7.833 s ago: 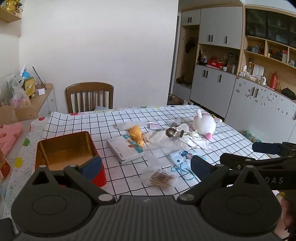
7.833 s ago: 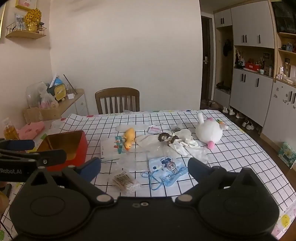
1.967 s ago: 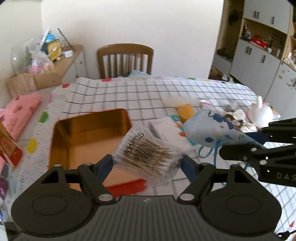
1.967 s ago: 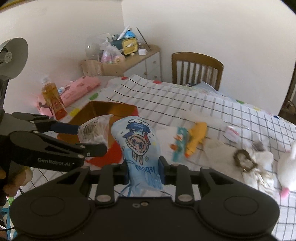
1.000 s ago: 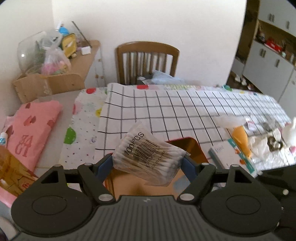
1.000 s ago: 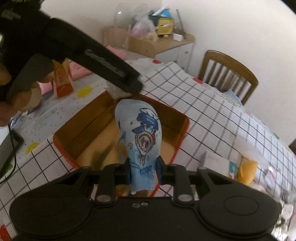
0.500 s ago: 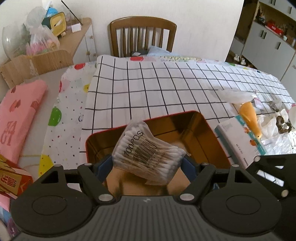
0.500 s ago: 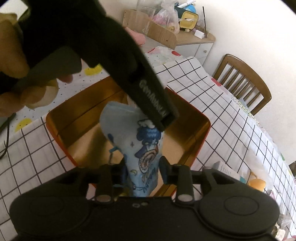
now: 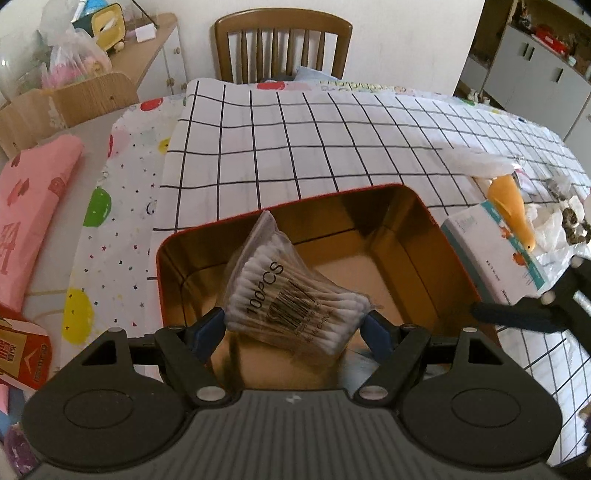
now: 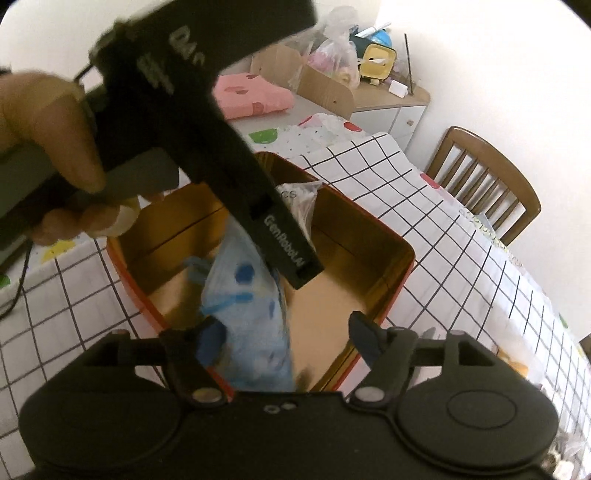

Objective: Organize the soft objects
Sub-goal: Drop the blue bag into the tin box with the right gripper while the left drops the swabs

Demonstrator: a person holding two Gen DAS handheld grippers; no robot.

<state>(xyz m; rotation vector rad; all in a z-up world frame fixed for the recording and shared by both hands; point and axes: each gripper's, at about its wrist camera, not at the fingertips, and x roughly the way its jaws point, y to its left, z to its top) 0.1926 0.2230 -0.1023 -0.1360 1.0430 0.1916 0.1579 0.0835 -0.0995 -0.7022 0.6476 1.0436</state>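
We see a dining table [image 9: 295, 125] draped in a white cloth with a black grid, over a second cloth dotted with bright spots. A wooden slat-back chair [image 9: 282, 48] stands at its far end against a plain white wall [image 9: 406, 33]. To the left, a low wooden cabinet [image 9: 155, 48] is piled with bags and a yellow clock [image 9: 107, 22]. Grey cupboards [image 9: 535, 70] line the right side. Soft daylight fills the room.

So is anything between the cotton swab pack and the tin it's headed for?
Nothing visible. The swab pack sits between the left gripper's jaws directly over the open tin, whose floor below looks bare. The blue pouch lies at the tin's near side, by the open right gripper.
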